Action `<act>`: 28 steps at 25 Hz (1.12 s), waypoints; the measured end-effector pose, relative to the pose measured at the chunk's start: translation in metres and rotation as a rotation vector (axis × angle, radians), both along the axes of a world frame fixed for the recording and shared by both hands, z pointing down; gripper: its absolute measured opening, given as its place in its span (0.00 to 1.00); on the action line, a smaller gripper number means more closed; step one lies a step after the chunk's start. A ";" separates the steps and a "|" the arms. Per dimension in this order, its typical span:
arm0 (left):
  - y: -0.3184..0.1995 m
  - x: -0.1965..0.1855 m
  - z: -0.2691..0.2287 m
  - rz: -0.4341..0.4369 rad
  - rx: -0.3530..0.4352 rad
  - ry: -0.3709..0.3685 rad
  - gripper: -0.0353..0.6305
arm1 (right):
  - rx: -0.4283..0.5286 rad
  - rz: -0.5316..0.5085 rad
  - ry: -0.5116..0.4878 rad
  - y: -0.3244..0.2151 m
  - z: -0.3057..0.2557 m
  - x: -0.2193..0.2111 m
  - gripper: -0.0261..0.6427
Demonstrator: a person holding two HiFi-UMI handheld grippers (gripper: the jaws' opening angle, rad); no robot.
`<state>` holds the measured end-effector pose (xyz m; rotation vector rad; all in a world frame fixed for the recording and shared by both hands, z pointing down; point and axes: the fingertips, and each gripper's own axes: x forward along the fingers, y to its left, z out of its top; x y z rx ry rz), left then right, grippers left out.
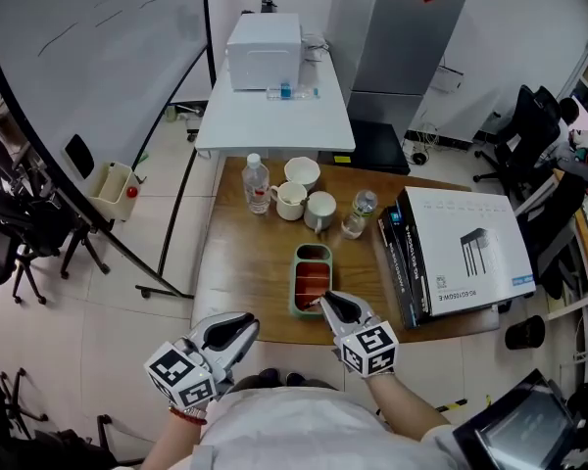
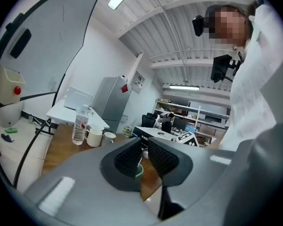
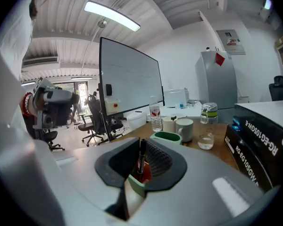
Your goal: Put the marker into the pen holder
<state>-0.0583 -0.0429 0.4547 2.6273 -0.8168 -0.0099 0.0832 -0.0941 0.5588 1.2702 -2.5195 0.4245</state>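
Observation:
A green pen holder (image 1: 298, 280) with a red inside lies on the wooden table (image 1: 245, 262) near its front edge. My right gripper (image 1: 325, 303) hovers over the holder's near end, shut on a dark marker (image 3: 141, 155) that stands upright between the jaws. In the right gripper view the right gripper (image 3: 140, 143) has the holder's green rim (image 3: 167, 137) just beyond and below it. My left gripper (image 1: 243, 330) hangs off the table's front left corner. In its own view the left gripper (image 2: 144, 145) has its jaws together with nothing between them.
Behind the holder stand a water bottle (image 1: 257, 184), three white mugs (image 1: 290, 201) and a glass jar (image 1: 357, 213). Stacked boxes (image 1: 465, 253) fill the table's right side. A white table (image 1: 274, 120) and a whiteboard (image 1: 88, 47) lie beyond.

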 end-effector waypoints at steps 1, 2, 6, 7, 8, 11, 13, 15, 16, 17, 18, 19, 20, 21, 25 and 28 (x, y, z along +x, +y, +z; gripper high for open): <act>-0.001 0.000 -0.004 -0.002 0.013 0.005 0.13 | -0.007 -0.003 0.011 -0.001 0.005 -0.001 0.08; -0.001 0.000 -0.007 -0.007 0.019 0.008 0.13 | -0.013 -0.004 0.021 -0.003 0.010 -0.002 0.08; -0.002 -0.003 -0.008 -0.017 0.016 0.008 0.13 | -0.028 -0.005 0.058 -0.007 0.025 -0.004 0.08; -0.002 -0.003 -0.006 -0.017 0.015 0.008 0.13 | -0.030 -0.006 0.071 -0.007 0.029 -0.004 0.09; -0.001 -0.004 -0.005 -0.017 0.015 0.009 0.13 | -0.034 -0.004 0.081 -0.007 0.032 -0.004 0.10; -0.002 -0.005 -0.004 -0.020 0.006 0.008 0.13 | -0.054 0.007 0.080 -0.007 0.038 -0.002 0.15; -0.002 -0.005 -0.003 -0.024 -0.004 0.006 0.13 | -0.067 0.009 0.079 -0.005 0.041 0.000 0.16; -0.003 -0.006 -0.002 -0.027 -0.011 0.006 0.13 | -0.081 0.013 0.072 -0.002 0.043 0.003 0.21; -0.003 -0.006 -0.001 -0.028 -0.013 0.005 0.13 | -0.090 0.018 0.064 0.001 0.043 0.005 0.24; -0.003 -0.007 0.000 -0.028 -0.014 0.005 0.13 | -0.101 0.027 0.053 0.004 0.044 0.009 0.27; -0.003 -0.007 0.000 -0.028 -0.013 0.005 0.13 | -0.112 0.044 0.043 0.007 0.046 0.014 0.31; -0.002 -0.008 0.001 -0.028 -0.013 0.004 0.13 | -0.121 0.068 0.034 0.010 0.046 0.021 0.32; -0.002 -0.008 0.001 -0.030 -0.016 0.000 0.13 | -0.126 0.097 0.027 0.013 0.046 0.029 0.32; -0.001 -0.008 0.001 -0.030 -0.018 -0.010 0.13 | -0.128 0.130 0.015 0.015 0.045 0.038 0.32; 0.006 0.000 0.000 0.006 0.000 -0.044 0.13 | -0.112 0.293 -0.065 0.030 0.025 0.083 0.32; 0.009 0.003 0.000 0.015 -0.004 -0.035 0.13 | -0.067 0.369 -0.126 0.041 -0.003 0.110 0.32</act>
